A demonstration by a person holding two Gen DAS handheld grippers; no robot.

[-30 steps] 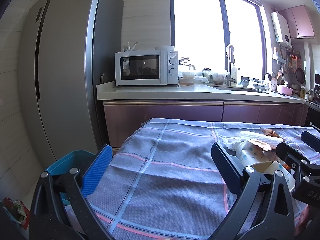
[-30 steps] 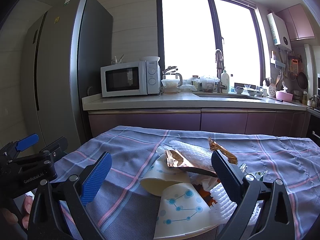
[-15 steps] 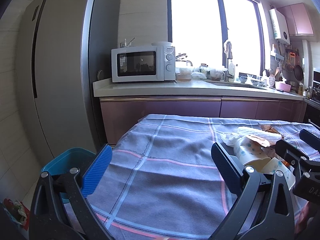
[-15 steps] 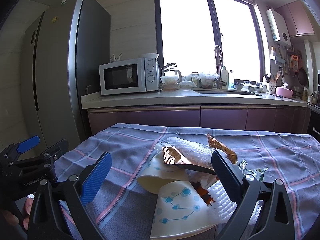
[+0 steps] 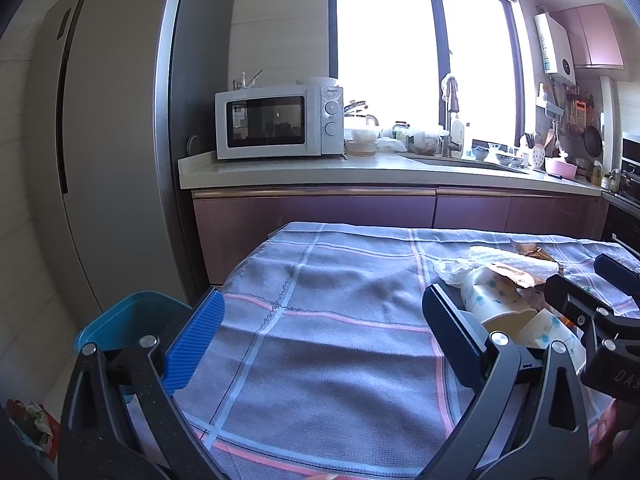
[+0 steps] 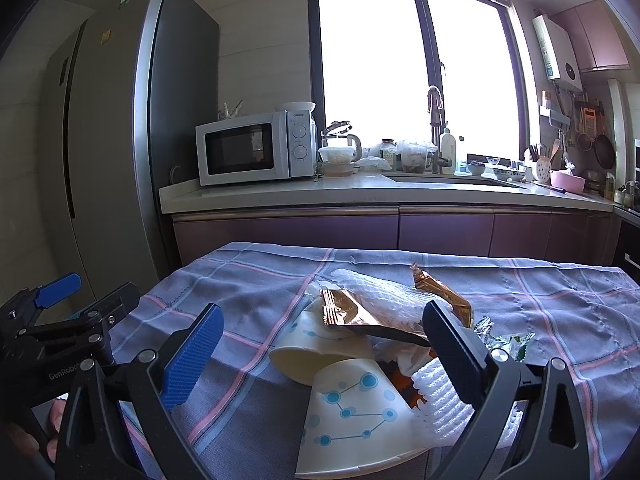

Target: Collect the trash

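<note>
A heap of trash lies on the checked tablecloth (image 6: 260, 280): two white paper cups with blue dots (image 6: 352, 412), a gold-brown foil wrapper (image 6: 352, 312), white foam netting (image 6: 380, 296) and crumpled plastic. My right gripper (image 6: 320, 340) is open, its fingers on either side of the heap and just in front of it. My left gripper (image 5: 320, 328) is open over bare cloth, with the same heap (image 5: 500, 292) to its right. A blue bin (image 5: 132, 320) stands on the floor at the table's left corner.
A tall grey fridge (image 5: 112, 140) stands left of the table. Behind it runs a counter (image 5: 360, 168) with a white microwave (image 5: 276, 120), jars, a sink and utensils under a bright window. Some wrappers (image 5: 32, 424) lie on the floor at the lower left.
Both grippers have dipped slightly, so the kitchen sits lower in the frames. The heap lies as before. Both stay open.
</note>
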